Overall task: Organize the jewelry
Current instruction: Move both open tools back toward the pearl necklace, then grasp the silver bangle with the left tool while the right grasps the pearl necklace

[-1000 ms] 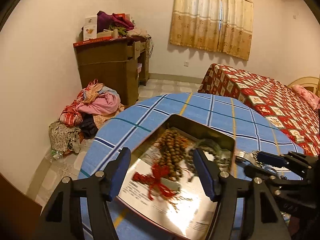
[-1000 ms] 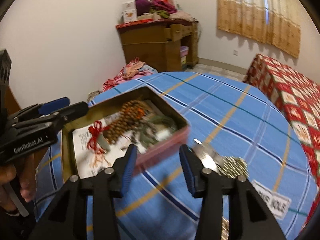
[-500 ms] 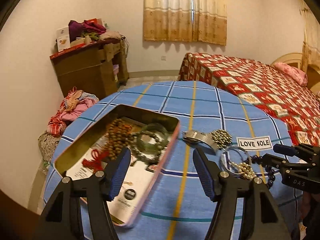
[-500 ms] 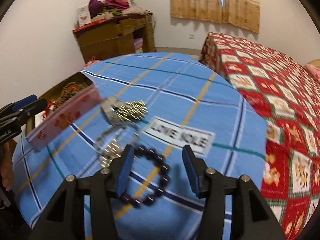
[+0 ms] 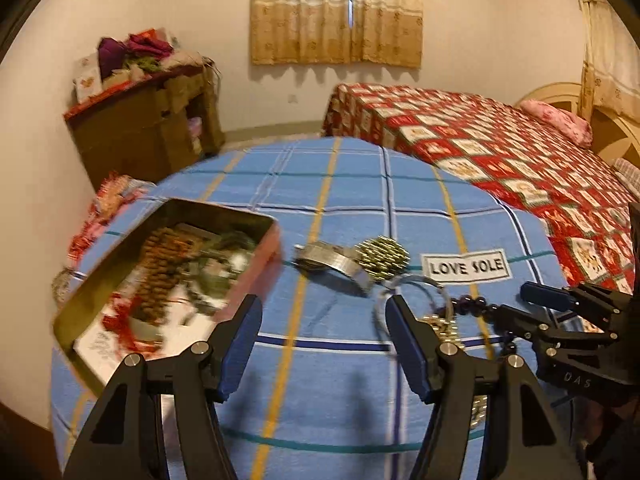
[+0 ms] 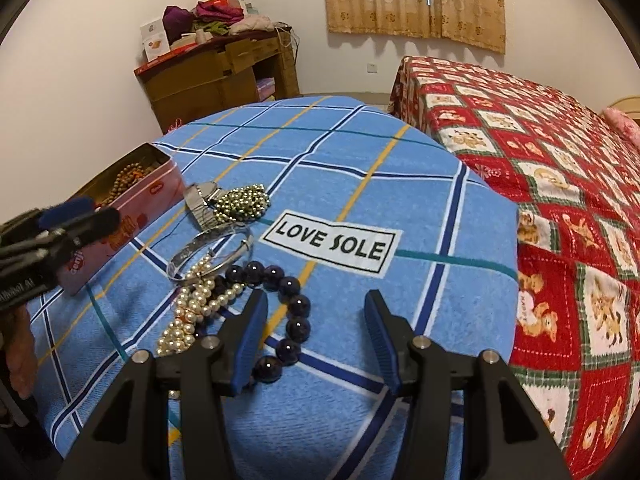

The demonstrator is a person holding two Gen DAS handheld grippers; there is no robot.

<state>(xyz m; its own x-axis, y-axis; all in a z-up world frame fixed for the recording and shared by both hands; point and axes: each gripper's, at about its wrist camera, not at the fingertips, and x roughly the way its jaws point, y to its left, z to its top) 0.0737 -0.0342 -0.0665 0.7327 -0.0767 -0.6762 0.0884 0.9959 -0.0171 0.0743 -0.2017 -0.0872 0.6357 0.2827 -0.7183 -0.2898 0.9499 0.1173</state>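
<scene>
A: Which step is this?

B: Picking the next piece, I'd judge. The right gripper [image 6: 316,338] hovers with its jaws apart and nothing between them; the dark beads [image 6: 290,312] lie just ahead of its left finger, the pearls [image 6: 196,308] and bangle [image 6: 210,254] further left.

A: And the left gripper [image 5: 320,338]?

B: Also empty. Its jaws have just been closing a little, over bare cloth [image 5: 352,200]. The tin [image 5: 168,272] sits ahead to its left, the watch [image 5: 332,262] and gold beads [image 5: 382,258] straight ahead.

A: Next?

B: Probably lower, pinch the dark beads, carry them to the tin.

A: Any writing?

B: "LOVE SOLE" on the cloth label [image 6: 332,242]; "DAS" on the right gripper.
</scene>
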